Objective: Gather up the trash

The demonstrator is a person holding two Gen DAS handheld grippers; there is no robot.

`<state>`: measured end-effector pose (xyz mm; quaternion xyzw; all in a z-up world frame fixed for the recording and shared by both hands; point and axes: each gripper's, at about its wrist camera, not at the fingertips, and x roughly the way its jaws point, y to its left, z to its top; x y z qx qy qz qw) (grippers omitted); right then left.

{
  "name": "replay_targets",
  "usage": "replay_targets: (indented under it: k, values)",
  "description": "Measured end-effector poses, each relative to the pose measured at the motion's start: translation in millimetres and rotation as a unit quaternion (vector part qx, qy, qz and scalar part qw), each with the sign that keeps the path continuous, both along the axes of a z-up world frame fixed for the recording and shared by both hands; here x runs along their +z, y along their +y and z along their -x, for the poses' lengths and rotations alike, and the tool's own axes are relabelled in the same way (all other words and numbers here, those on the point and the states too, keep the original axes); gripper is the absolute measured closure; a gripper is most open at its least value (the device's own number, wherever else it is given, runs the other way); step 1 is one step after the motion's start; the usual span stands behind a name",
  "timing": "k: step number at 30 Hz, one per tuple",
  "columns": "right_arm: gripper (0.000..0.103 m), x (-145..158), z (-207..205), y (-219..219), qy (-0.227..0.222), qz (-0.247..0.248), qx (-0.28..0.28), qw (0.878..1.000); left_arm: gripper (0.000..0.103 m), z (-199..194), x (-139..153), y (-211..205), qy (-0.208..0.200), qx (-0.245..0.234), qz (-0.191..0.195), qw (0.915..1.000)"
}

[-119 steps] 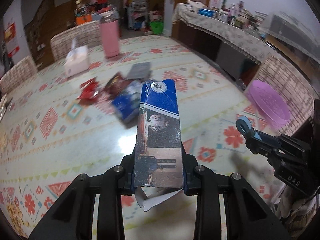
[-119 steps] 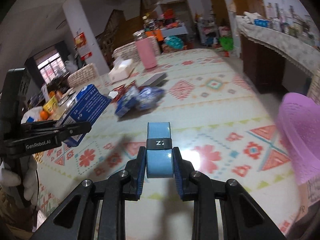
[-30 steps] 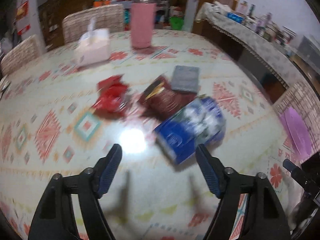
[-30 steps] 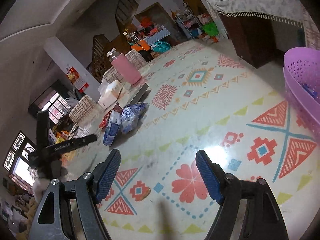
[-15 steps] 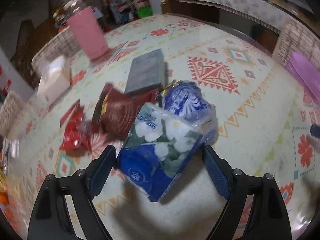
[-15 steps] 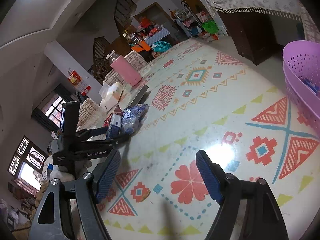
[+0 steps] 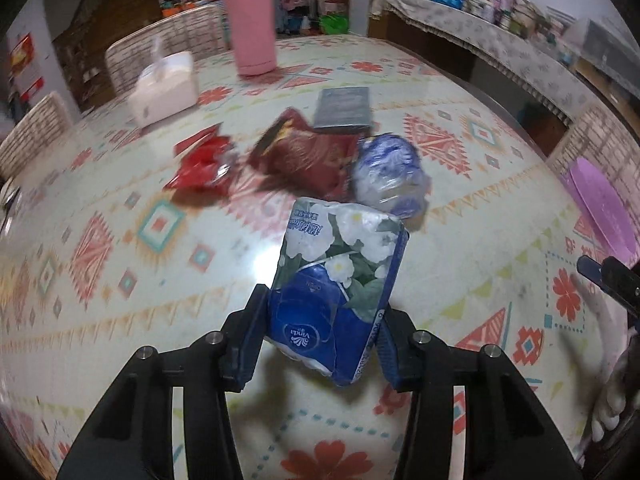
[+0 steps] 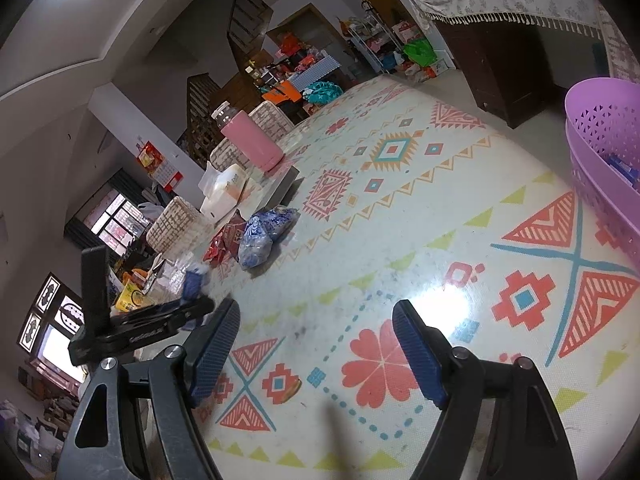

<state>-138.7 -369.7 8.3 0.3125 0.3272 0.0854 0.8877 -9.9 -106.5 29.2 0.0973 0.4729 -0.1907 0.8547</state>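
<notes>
A blue tissue pack point(image 7: 336, 280) with white flowers sits upright between the fingers of my left gripper point(image 7: 324, 332). The jaws are closing and their pads press its lower sides. It hangs just above the patterned table, with a shadow under it. Behind it lie a crumpled blue-and-white bag point(image 7: 388, 172), a dark red snack bag point(image 7: 308, 156) and a red wrapper point(image 7: 202, 164). My right gripper point(image 8: 316, 344) stands open over the tablecloth with nothing between its fingers. The right wrist view shows the left gripper point(image 8: 200, 308) at the left with the pack point(image 8: 193, 280) blurred.
A purple basket point(image 8: 600, 128) stands at the table's right edge, with something blue inside. At the far side are a pink tumbler point(image 7: 252, 24), a white tissue box point(image 7: 166, 86) and a grey booklet point(image 7: 344, 106). Woven chairs ring the table.
My left gripper moved in over the tissue pack, narrowed its jaws onto it and raised it off the table. The right gripper has held still and stayed open.
</notes>
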Motion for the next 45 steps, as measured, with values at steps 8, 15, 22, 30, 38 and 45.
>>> replay_targets:
  k: [8, 15, 22, 30, 38, 45]
  values:
    - [0.020, -1.3, -3.2, 5.0, 0.017, 0.026, -0.019, 0.999, 0.055, -7.4, -5.5, 26.9, 0.019, 0.045, 0.047, 0.9977]
    - [0.020, 6.7, -2.8, 19.3, 0.021, 0.089, -0.048, 0.995, 0.057, -2.3, 2.8, 45.0, 0.008, 0.048, 0.086, 0.9952]
    - [0.019, 31.7, -70.0, 60.6, 0.058, 0.159, 0.001, 0.986, 0.068, -3.6, 0.1, 50.2, 0.026, 0.040, 0.104, 0.9934]
    - [0.019, 9.9, -163.3, 132.3, 0.102, 0.234, 0.043, 0.966, 0.068, -8.0, -2.6, 57.9, 0.045, 0.048, 0.128, 0.9896]
    - [0.026, -2.8, -199.3, 141.5, 0.133, 0.225, 0.009, 0.965, 0.067, -12.8, -8.5, 62.3, 0.070, 0.052, 0.151, 0.9846]
    - [0.068, 4.4, -180.3, 147.9, 0.126, 0.201, 0.039, 0.971, 0.078, -13.6, -8.8, 68.5, 0.080, 0.057, 0.174, 0.9798]
